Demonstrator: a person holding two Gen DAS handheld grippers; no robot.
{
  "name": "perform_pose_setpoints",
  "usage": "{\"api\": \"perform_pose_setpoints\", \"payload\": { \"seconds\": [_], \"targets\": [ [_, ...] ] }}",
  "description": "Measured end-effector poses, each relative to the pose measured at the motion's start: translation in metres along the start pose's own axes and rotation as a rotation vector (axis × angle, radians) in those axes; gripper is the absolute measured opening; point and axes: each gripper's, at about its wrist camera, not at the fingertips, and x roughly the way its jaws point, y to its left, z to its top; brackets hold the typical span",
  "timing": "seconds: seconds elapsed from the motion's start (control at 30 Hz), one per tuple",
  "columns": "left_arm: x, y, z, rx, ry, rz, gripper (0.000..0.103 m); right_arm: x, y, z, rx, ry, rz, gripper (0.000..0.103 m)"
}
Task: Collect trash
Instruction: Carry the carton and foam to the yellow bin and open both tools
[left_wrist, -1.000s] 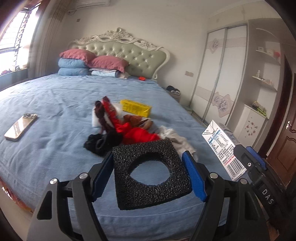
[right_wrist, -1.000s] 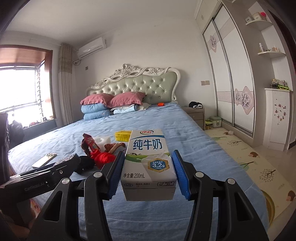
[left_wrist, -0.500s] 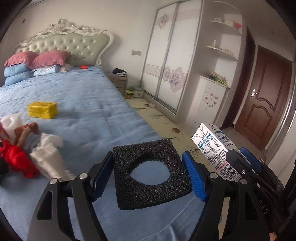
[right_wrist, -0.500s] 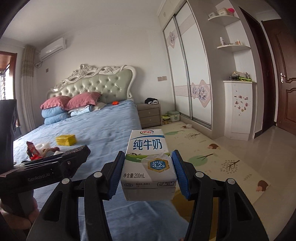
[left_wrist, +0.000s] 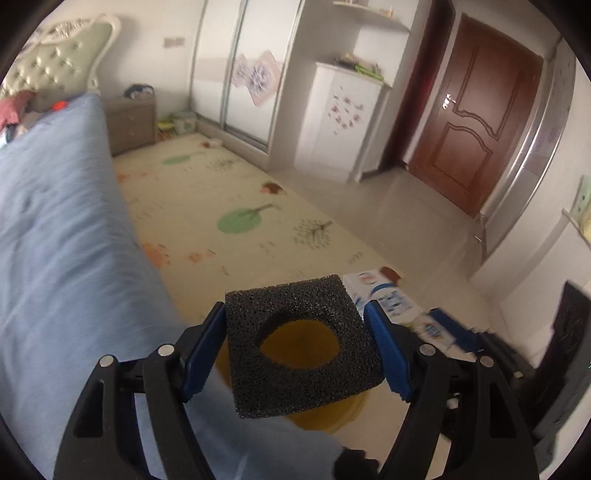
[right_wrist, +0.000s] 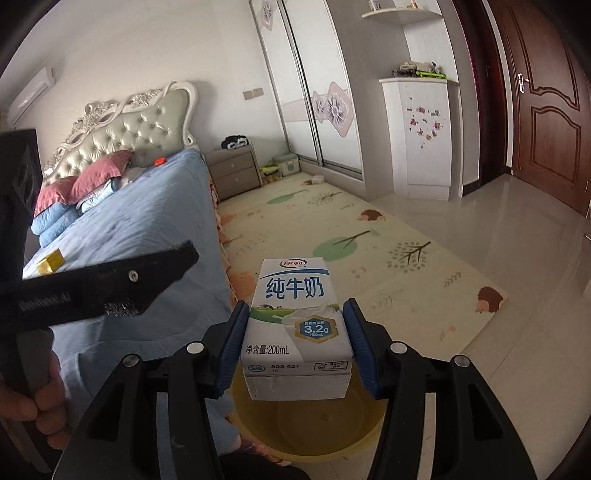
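Left gripper (left_wrist: 295, 347): jaws clamped on black foam piece (left_wrist: 301, 349). Right gripper (right_wrist: 295, 343): jaws clamped on milk carton (right_wrist: 295, 332). Both items hang above the yellow bin (right_wrist: 310, 424) on the floor beside the bed (right_wrist: 140, 229). Neither dropped yet. A yellow box (right_wrist: 51, 261) remains on the bed; judged about midway.

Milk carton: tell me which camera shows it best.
The right wrist view. The milk carton sits centred between the right gripper pads, its front label sharp and readable, above the yellow bin. The left wrist view catches only a blurred slice of the carton behind the black foam piece.
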Motion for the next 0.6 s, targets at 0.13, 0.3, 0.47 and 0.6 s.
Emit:
{"api": "perform_pose_setpoints", "payload": {
  "seconds": [0.13,0.3,0.47,0.6],
  "targets": [
    [0.02,-0.009,0.01,0.007,0.052,0.028,0.08,0.017,-0.012,-0.006,0.009,0.033,-0.025,0.053],
    [0.034,-0.008,0.015,-0.031,0.119,0.051,0.099,0.023,-0.014,-0.016,-0.024,0.035,-0.108,0.086],
    [0.039,-0.007,0.013,-0.014,0.13,0.039,0.099,0.016,-0.026,-0.024,0.006,0.052,-0.085,0.085],
    [0.041,-0.009,0.009,0.005,0.127,0.049,0.099,0.011,-0.03,-0.025,0.012,0.061,-0.092,0.084]
  ]
}}
